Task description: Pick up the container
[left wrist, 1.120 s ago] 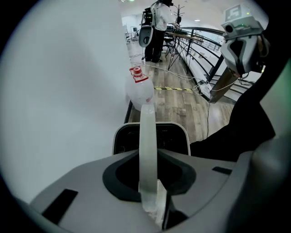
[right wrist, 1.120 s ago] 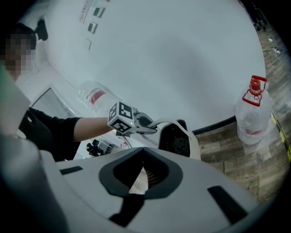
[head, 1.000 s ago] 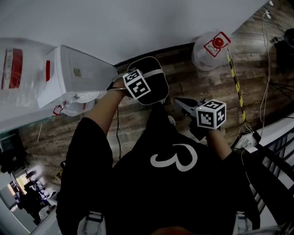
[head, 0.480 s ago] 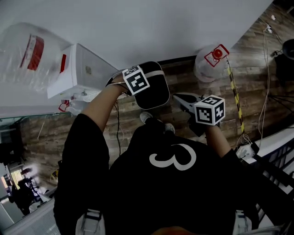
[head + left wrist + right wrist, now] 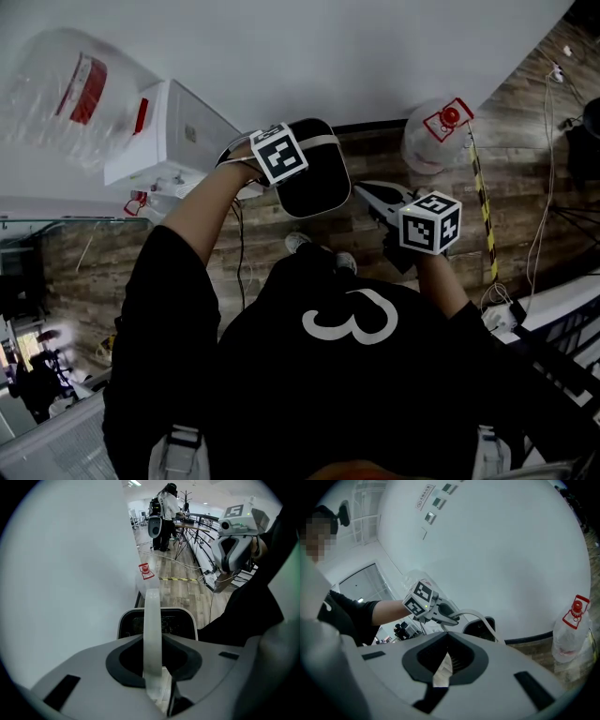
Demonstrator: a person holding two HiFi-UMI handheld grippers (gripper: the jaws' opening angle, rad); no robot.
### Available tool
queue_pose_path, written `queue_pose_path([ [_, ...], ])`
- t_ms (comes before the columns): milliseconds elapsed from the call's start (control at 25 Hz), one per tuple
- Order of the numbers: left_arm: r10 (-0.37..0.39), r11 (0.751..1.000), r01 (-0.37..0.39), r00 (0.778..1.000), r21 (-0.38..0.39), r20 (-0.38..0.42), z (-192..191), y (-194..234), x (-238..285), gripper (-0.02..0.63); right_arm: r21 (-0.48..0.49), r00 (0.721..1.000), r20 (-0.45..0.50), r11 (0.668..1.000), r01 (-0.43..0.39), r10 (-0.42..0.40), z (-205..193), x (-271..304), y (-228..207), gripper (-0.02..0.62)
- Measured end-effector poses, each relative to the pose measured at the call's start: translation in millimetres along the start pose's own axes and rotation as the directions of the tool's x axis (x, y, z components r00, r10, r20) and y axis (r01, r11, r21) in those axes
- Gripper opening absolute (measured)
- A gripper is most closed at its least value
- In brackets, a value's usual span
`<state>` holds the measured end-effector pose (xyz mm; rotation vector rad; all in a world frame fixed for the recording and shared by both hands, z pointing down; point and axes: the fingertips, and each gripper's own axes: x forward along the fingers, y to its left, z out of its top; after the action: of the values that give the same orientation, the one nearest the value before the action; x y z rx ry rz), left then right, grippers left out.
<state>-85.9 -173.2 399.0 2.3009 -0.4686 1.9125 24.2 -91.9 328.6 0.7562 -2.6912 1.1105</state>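
The container (image 5: 314, 171) is a black bin with a white rim and a white strap handle (image 5: 152, 620). It hangs above the wooden floor, close to the white wall. My left gripper (image 5: 278, 155) is shut on that handle, which runs straight between its jaws (image 5: 153, 663) in the left gripper view. From the right gripper view I see the left gripper (image 5: 423, 603) with the handle curving down to the bin (image 5: 480, 626). My right gripper (image 5: 380, 199) hovers just right of the container, jaws closed with nothing between them (image 5: 446, 656).
A white water dispenser (image 5: 173, 141) with a big clear bottle (image 5: 66, 98) stands at the left against the wall. A water jug with a red cap (image 5: 436, 136) sits on the floor at the right, beside yellow-black tape (image 5: 483, 206) and cables (image 5: 548, 169).
The left gripper keeps its hold on the container. The whole view has shifted: dispenser and bottle have slid right toward the middle, and the person's feet now show below the bin.
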Motion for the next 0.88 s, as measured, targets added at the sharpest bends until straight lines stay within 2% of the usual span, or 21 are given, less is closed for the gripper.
queue_pose_path([
  [440,0.014,0.999,-0.014,1.0,0.035,0.006,10.8,2.8,-16.5,0.078,-0.069,0.999,0.034,0.998,-0.007,0.01,16.0,-6.1,13.8,0.023],
  [880,0.032,0.999,-0.032,0.999,0.038,-0.002,10.6,9.2,-31.6,0.078,-0.109,0.999,0.041,0.994,0.007,-0.002,30.4,-16.0,23.6,0.024],
])
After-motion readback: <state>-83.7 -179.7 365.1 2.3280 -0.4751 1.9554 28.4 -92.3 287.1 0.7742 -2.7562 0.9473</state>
